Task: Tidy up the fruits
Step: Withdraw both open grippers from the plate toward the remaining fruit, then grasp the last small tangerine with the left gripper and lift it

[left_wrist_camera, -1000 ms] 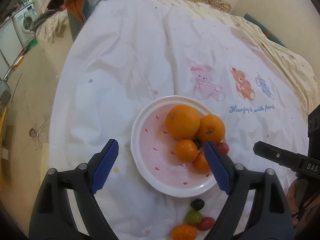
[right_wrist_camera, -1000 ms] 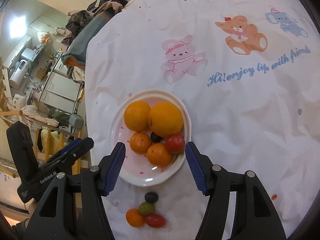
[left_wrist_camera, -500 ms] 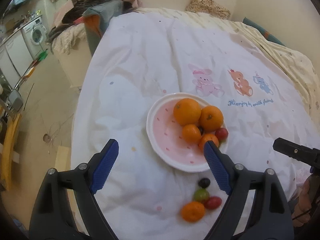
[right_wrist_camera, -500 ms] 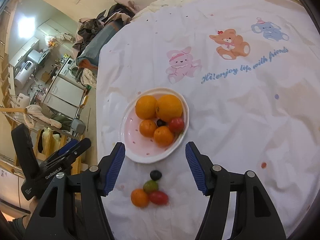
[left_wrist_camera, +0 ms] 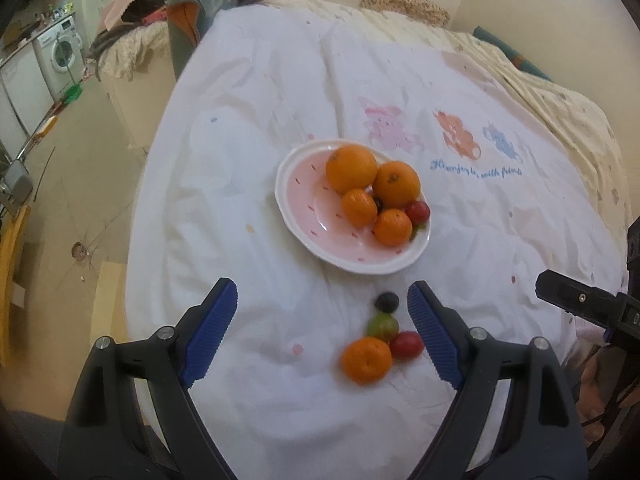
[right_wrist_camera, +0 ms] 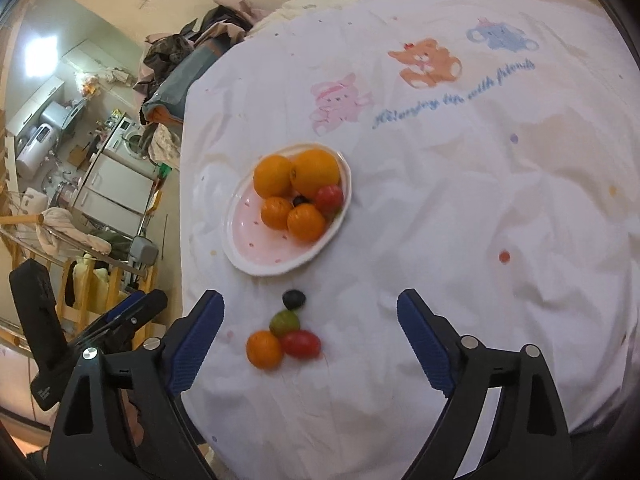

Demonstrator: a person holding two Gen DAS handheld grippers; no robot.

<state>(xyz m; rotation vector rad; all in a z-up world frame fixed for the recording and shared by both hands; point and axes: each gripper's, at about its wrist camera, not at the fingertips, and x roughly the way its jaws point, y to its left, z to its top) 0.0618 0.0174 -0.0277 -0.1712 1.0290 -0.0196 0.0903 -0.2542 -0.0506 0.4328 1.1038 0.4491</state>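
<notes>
A pink plate (left_wrist_camera: 304,216) (right_wrist_camera: 256,252) on the white cloth holds several oranges (left_wrist_camera: 352,170) (right_wrist_camera: 274,176), a red tomato (left_wrist_camera: 418,211) (right_wrist_camera: 329,197) and a dark grape. In front of it on the cloth lie a dark grape (left_wrist_camera: 386,302) (right_wrist_camera: 294,299), a green tomato (left_wrist_camera: 383,327) (right_wrist_camera: 284,322), a red tomato (left_wrist_camera: 406,345) (right_wrist_camera: 301,343) and a small orange (left_wrist_camera: 366,360) (right_wrist_camera: 264,349). My left gripper (left_wrist_camera: 322,336) hangs open above the cloth with the loose fruits near its right finger. My right gripper (right_wrist_camera: 310,340) has its jaws opening, empty, with the loose fruits below the gap.
The white cartoon-print cloth (left_wrist_camera: 460,140) covers a bed whose left edge drops to a floor (left_wrist_camera: 80,184). A washing machine (left_wrist_camera: 60,52) and clothes piles stand far left. The other gripper's black body shows at the right edge (left_wrist_camera: 580,304) and at the lower left (right_wrist_camera: 48,332).
Both grippers have pulled back from the plate, which now looks smaller and farther. The loose fruits have come fully into view. The right gripper's jaws have spread wider.
</notes>
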